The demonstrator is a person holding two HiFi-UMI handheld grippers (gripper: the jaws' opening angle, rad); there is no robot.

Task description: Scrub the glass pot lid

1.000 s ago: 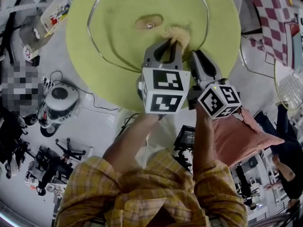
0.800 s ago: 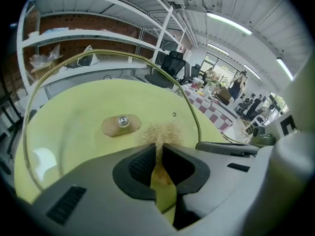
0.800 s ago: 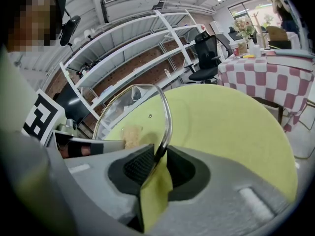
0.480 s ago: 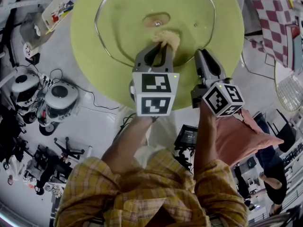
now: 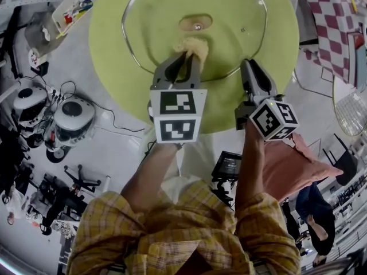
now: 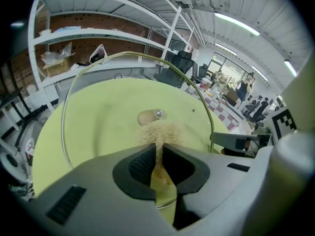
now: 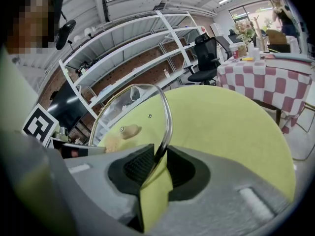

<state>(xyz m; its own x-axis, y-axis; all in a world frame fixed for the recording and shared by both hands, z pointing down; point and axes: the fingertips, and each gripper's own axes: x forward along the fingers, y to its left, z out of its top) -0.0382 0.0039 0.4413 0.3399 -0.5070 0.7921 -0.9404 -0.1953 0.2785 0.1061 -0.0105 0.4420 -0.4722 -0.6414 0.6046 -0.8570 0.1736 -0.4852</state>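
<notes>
While the right gripper (image 7: 158, 162) jaws pinch its rim, the lid (image 5: 196, 24) stands tilted.

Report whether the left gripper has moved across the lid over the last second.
Yes. The left gripper slid left along the glass lid: its scrubber, earlier right of the knob, now sits just below it in the head view.

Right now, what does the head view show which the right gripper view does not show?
Only the head view shows the person's checked sleeves and the pink cushion. Only the right gripper view shows the white shelves, and, from close by, the right tool shut on the rim of the glass lid. Both show the glass lid, the green table and the scrub pad.
</notes>
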